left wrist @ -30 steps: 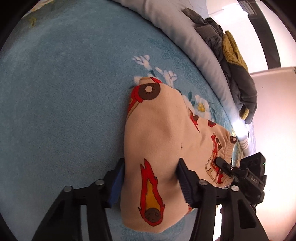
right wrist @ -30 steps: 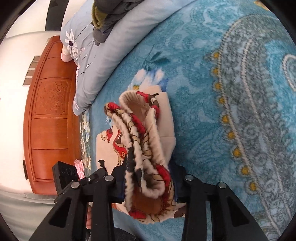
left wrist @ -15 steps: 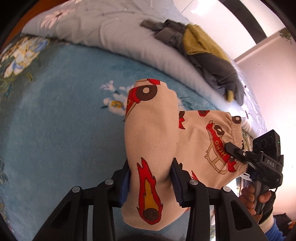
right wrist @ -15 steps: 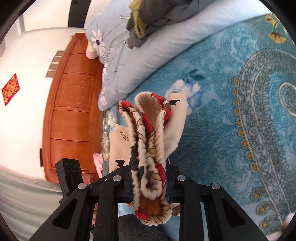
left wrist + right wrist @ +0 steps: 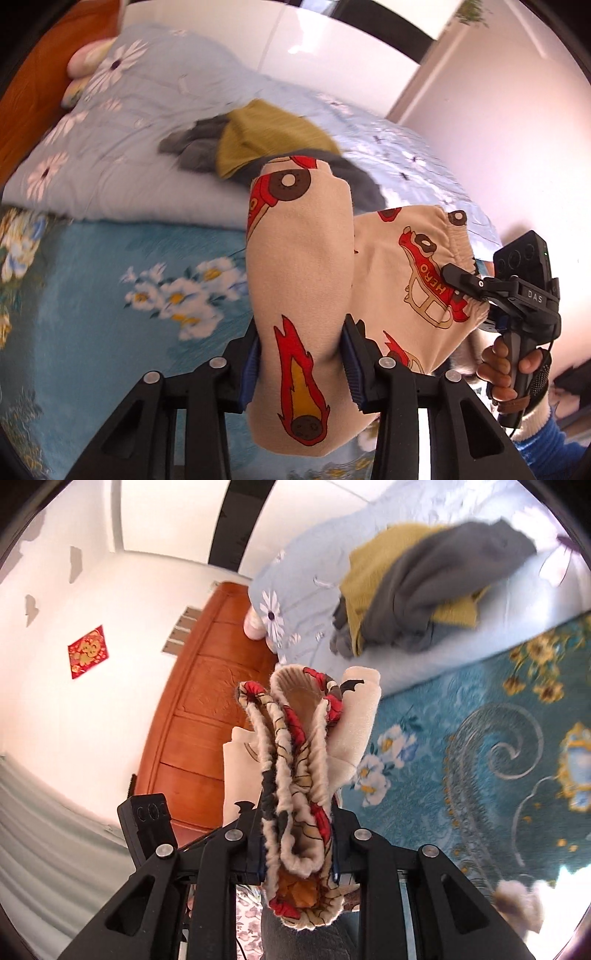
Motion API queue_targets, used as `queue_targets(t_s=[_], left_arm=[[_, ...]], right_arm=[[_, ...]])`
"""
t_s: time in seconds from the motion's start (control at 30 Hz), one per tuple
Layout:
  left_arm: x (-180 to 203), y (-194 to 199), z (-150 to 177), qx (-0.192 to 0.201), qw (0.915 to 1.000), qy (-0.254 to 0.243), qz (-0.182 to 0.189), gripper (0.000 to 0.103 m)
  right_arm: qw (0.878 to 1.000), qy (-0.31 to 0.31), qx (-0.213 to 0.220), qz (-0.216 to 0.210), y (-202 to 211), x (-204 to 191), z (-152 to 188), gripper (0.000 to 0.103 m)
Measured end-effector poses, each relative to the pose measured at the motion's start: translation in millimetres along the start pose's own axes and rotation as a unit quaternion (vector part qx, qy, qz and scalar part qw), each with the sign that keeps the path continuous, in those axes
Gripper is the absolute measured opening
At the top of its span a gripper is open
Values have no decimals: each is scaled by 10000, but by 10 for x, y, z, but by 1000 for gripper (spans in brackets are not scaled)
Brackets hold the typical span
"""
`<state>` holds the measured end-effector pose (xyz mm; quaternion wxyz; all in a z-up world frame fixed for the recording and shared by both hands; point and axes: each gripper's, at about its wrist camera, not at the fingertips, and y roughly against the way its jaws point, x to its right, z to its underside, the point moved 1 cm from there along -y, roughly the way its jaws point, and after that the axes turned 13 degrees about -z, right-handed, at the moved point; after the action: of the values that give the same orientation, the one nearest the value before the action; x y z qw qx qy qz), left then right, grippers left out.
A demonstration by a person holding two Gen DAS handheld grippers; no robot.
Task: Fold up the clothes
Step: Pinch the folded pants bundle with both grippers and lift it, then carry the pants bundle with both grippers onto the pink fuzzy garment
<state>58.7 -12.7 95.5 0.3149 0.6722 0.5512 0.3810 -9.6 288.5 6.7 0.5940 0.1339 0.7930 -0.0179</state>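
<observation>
From the left wrist view I see my left gripper [image 5: 301, 363] clamped on a folded bundle of the beige pants [image 5: 299, 266], the ones printed with red cars and flames; both blue-padded fingers [image 5: 248, 363] press into the cloth, which bulges out above and below them. The pants hang clear of the blue floral blanket [image 5: 110, 280] on the bed. At about 3 o'clock the right gripper [image 5: 456, 278] bites the gathered waistband edge of the same pants, and a hand [image 5: 508, 369] with a blue and white sleeve grips its handle. Up at 11 to 12 o'clock a pale blue quilt [image 5: 122, 147] with white flowers carries a heap of grey and mustard clothes [image 5: 258, 144], partly hidden behind the pants.

From the right wrist view my right gripper [image 5: 297, 843] is closed tight on the bunched elastic waistband of the pants [image 5: 295, 760], several ribbed layers squeezed between the fingers [image 5: 341, 843] and rising toward 12 o'clock. The grey and mustard clothes [image 5: 424, 602] lie on the quilt [image 5: 306, 602] at 1 o'clock, the blanket [image 5: 480, 746] fills 3 o'clock, and a wooden headboard [image 5: 207, 709] stands at 10 o'clock with a red paper decoration [image 5: 88, 651] on the white wall beside it
</observation>
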Motion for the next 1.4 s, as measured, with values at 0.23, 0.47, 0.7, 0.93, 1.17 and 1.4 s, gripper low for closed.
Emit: queue_targets(t_s=[0.23,0.47,0.7,0.93,1.17,1.4], left_arm=[[1115,53,-189,108,9964,-727,422,42],[2184,-114,-198,-84,9860,-1424,858,42],[3009,-315,-111,-469,9745,-1594,1509,42],[3479,-382,90,-864,9598,-1590,2147,42],[3222,-942,264,-1457,9635,-901,2056,40],[2954,-1104,376,-1742,9596,-381,2175,45]], right_arm=[[9978,330,467,329,1019,-228,-127,25],[9904,457,984,854,2113,-300,-139,25],[9804,407,1354,1373,3055,-303,-116,25],[9731,217,1694,1548,3844,-286,-56,25],[9662,-300,1776,1845,3963,194,79,25],[9624,-706,1838,1871,3984,566,154,26]])
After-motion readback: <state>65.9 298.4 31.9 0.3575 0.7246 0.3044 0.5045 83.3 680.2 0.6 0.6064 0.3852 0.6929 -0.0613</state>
